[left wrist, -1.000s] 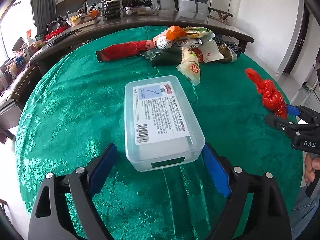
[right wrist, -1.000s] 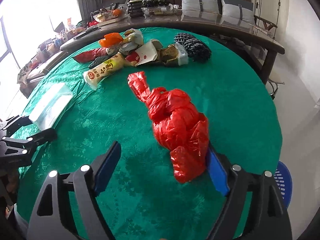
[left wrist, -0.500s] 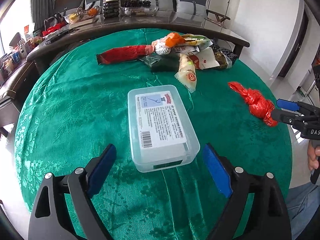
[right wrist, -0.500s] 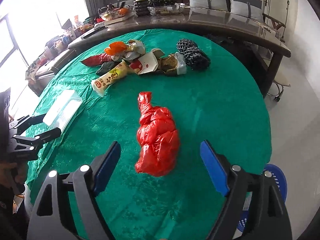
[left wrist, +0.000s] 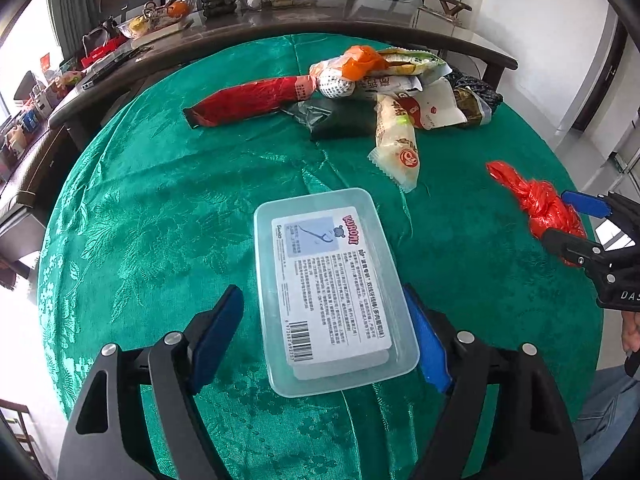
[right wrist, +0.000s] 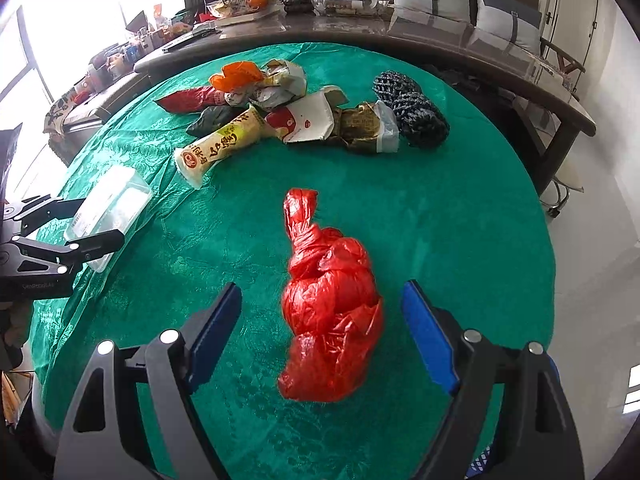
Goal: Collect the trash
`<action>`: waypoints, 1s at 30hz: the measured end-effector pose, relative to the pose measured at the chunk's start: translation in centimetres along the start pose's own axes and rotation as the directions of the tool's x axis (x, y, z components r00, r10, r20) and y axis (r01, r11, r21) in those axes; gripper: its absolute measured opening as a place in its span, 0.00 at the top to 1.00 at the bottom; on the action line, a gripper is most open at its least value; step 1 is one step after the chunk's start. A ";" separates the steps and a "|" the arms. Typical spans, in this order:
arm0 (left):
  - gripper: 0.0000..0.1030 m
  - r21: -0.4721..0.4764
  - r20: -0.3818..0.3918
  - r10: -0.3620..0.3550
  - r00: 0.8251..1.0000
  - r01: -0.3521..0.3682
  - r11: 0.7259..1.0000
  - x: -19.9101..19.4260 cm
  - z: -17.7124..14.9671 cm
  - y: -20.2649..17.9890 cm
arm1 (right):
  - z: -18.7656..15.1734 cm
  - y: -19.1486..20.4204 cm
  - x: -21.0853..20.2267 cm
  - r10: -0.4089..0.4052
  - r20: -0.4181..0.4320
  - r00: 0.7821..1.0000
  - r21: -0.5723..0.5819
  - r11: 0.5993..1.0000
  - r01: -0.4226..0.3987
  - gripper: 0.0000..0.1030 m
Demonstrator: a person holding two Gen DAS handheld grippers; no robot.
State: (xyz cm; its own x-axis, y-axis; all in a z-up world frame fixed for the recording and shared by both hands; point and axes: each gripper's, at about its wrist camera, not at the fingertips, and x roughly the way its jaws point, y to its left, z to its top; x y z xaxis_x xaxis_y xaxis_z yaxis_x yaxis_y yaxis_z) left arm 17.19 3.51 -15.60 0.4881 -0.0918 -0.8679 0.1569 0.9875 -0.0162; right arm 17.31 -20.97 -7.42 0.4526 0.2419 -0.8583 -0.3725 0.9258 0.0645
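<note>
A clear plastic box (left wrist: 332, 292) with a printed label lies on the green tablecloth (left wrist: 160, 200). My left gripper (left wrist: 328, 332) is open, its blue pads on either side of the box's near end. A knotted red plastic bag (right wrist: 332, 308) lies on the cloth between the pads of my open right gripper (right wrist: 324, 328); it also shows in the left wrist view (left wrist: 536, 204). A pile of trash (right wrist: 296, 116) lies at the far side: a red wrapper, an orange bag, a cream bread wrapper, a white packet, a black mesh bundle.
The round table's edge (right wrist: 536, 216) runs close on the right, with floor and a blue stool (right wrist: 484, 464) below. A long dark counter (left wrist: 320, 20) with fruit bowls, a plant and clutter stands behind. A person's hand (left wrist: 632, 328) holds the right gripper.
The red bag was lifted a second ago and now lies on the cloth, free between the open right pads. My left gripper has moved forward around the box's near end.
</note>
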 end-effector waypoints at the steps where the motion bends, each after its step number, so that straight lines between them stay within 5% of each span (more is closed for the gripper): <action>1: 0.30 0.008 -0.002 -0.002 1.000 0.002 1.000 0.0 0.1 -0.2 | 0.1 0.0 0.1 0.005 -0.008 1.000 -0.001 1.000 -0.005 0.36; 4: 0.36 0.028 -0.001 0.007 1.000 -0.007 1.000 0.0 0.2 -0.6 | 0.0 0.0 0.4 0.000 -0.038 0.999 -0.008 1.000 -0.001 0.57; 18: 0.39 0.036 0.071 -0.094 0.993 0.092 0.995 -2.8 -1.8 -2.3 | -2.1 -1.4 -2.4 0.108 0.007 0.994 0.109 0.988 -0.108 0.58; 30: 0.30 0.068 0.034 -0.077 0.996 0.074 0.995 -2.0 -2.0 -3.6 | -3.2 -1.1 -3.1 0.073 -0.004 0.997 0.086 0.994 -0.073 0.58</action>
State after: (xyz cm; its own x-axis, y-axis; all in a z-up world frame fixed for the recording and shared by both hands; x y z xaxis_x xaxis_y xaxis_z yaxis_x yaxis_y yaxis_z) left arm 13.94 0.42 -14.78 0.5039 -0.1716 -0.8466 0.2505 0.9670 -0.0469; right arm 13.76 -23.70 -6.51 0.4210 0.3079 -0.8532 -0.3333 0.9273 0.1702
